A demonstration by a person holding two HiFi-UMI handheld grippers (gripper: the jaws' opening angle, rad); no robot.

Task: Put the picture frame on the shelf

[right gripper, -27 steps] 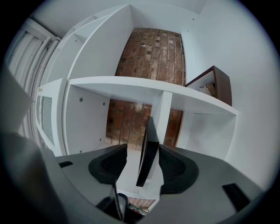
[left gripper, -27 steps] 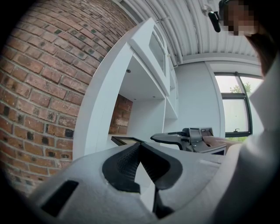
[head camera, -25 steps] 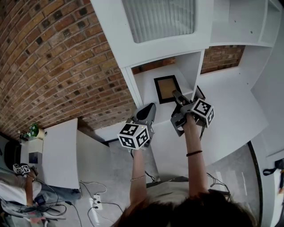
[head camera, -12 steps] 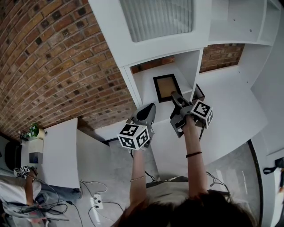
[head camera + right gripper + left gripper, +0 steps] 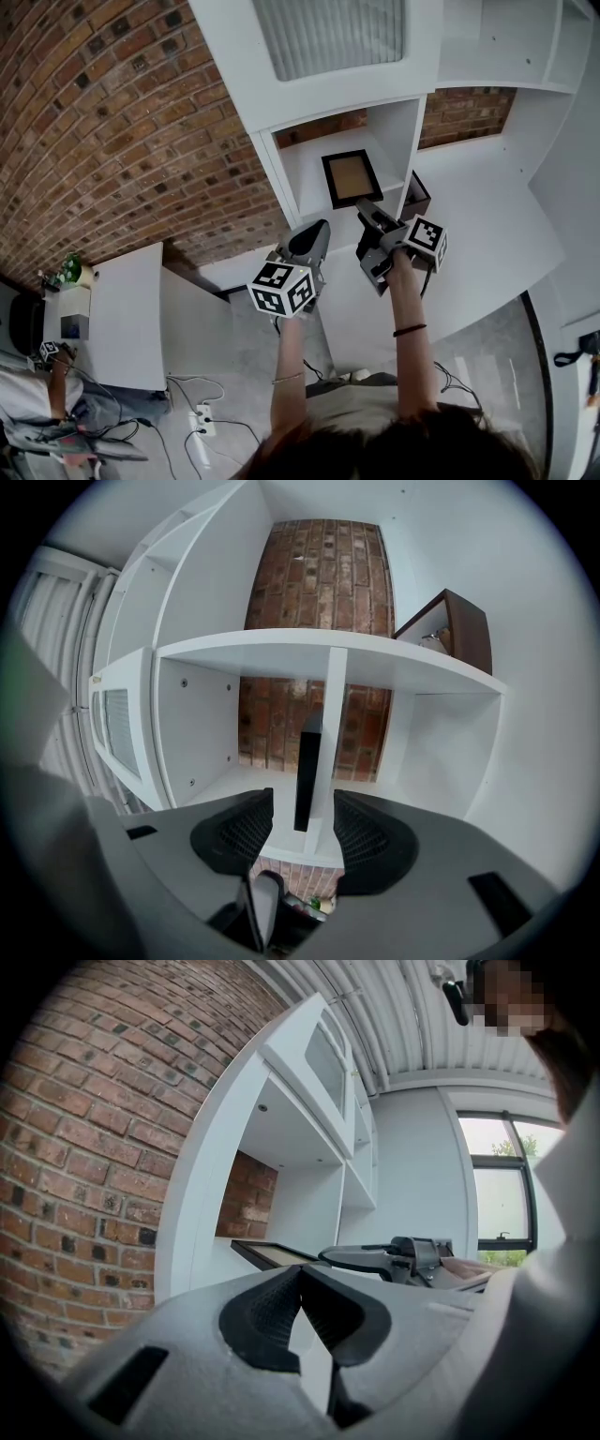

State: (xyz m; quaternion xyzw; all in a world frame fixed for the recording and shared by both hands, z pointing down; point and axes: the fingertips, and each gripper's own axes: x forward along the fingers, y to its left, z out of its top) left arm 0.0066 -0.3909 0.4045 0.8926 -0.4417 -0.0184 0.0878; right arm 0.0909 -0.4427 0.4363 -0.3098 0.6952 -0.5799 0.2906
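Note:
The black picture frame [image 5: 352,178] with a tan middle rests in the white shelf's [image 5: 309,169] open compartment. In the right gripper view the picture frame [image 5: 307,771] shows edge-on, upright on the shelf board, beyond the jaws and touching neither. My right gripper [image 5: 366,212] is open and empty, just in front of the frame's lower right corner. My left gripper [image 5: 317,231] hangs lower left of the compartment; its jaws meet at the tips with nothing between them. From the left gripper view, the frame [image 5: 267,1252] and the right gripper [image 5: 375,1256] lie ahead.
A brown box [image 5: 415,195] sits in the neighbouring compartment to the right. A ribbed glass door [image 5: 328,37] closes the cabinet above. Brick wall [image 5: 112,141] fills the left. A white table [image 5: 127,319], a seated person [image 5: 37,398] and floor cables [image 5: 206,427] lie lower left.
My right gripper has drawn back from the frame's corner and now stands apart from it. The frame stays in the compartment. The left gripper has hardly moved.

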